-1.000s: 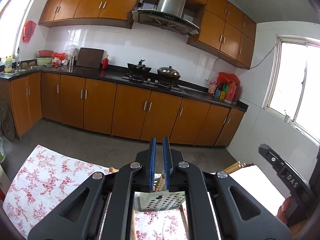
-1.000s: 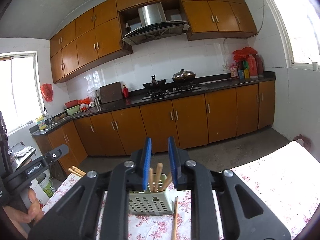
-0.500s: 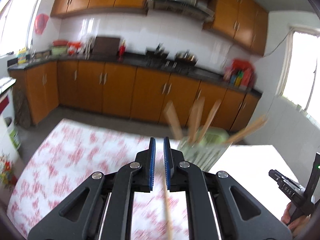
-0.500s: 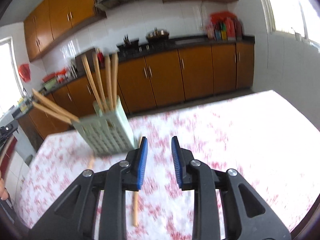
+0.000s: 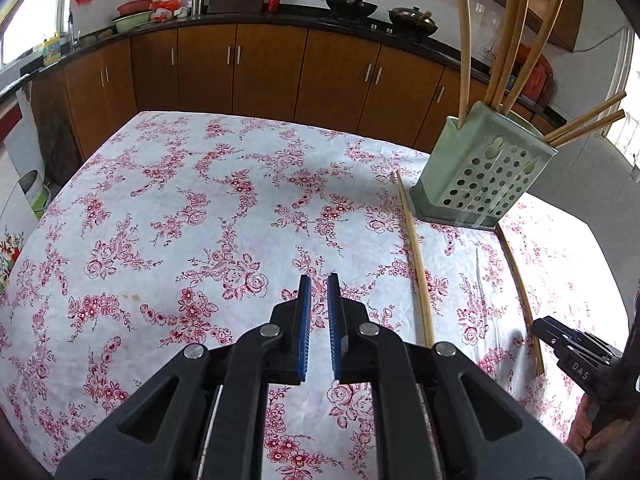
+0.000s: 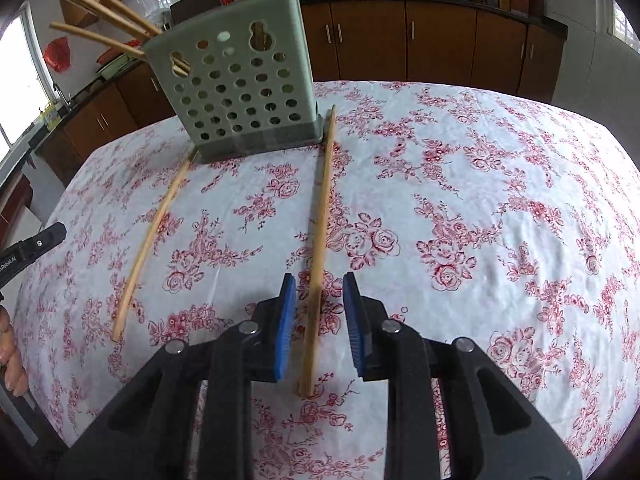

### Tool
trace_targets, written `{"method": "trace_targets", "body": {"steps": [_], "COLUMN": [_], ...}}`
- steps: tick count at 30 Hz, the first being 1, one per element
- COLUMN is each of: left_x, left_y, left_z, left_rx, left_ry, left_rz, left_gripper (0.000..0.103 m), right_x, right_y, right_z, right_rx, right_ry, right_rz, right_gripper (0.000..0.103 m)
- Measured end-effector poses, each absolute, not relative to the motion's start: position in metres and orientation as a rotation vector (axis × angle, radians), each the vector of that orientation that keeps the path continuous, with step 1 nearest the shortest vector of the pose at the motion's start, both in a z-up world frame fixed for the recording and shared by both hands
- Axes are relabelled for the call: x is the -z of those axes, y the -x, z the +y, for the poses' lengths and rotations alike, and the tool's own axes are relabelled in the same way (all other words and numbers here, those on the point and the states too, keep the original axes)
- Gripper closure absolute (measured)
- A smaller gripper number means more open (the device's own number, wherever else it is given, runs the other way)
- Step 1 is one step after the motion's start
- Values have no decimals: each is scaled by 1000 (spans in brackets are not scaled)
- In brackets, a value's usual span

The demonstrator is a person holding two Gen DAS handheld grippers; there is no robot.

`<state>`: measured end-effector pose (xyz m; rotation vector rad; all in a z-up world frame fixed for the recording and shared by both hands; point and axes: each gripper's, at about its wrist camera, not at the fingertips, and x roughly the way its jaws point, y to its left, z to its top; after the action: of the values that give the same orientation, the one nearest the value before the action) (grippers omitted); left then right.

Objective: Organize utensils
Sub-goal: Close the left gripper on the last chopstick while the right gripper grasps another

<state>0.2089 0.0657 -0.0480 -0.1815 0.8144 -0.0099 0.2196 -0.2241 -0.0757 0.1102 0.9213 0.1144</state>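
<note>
Two loose chopsticks lie on the floral tablecloth, centre and left of frame. One perforated green holder, upper left, carries several more. Two grippers share the scene.

Red-rose white tablecloth, sage-green holder

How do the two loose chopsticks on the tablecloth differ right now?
The right chopstick runs between the right gripper's open blue pads; the left chopstick lies clear of both grippers. The right chopstick's far end passes beside the green holder's right corner; the left chopstick's far end meets its left corner. The right chopstick looks straight, the left one bowed, perhaps from the lens. Both are plain wood, flat on the floral tablecloth.
</note>
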Motion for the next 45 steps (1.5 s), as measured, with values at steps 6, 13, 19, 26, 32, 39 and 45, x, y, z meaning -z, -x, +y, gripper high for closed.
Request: {"method": "trace_targets", "body": {"steps": [6, 13, 19, 26, 32, 39, 45], "left_x": [50, 52, 56, 75, 82, 82, 83], "left_y": [-209, -215, -221, -228, -231, -240, -252], "left_z": [51, 29, 1, -23, -28, 10, 49], "left_rx": [51, 111, 172, 176, 110, 16, -20], "left_ry": [176, 170, 128, 65, 11, 48, 81], "left_rz": [822, 837, 860, 911, 901, 903, 900], "left_gripper": [94, 75, 70, 70, 90, 96, 96], "right_x": [80, 79, 79, 79, 79, 81, 82], "right_y": [-221, -226, -227, -221, -222, -231, -243], "right_z": [-219, -252, -301, -302, -294, -279, -272], "right_rx": [-72, 35, 174, 173, 151, 100, 74], "right_ry": [-44, -104, -209, -189, -183, -160, -139], "right_rz": [901, 887, 886, 884, 887, 888, 885], "right_gripper": [95, 95, 95, 95, 95, 95, 95]}}
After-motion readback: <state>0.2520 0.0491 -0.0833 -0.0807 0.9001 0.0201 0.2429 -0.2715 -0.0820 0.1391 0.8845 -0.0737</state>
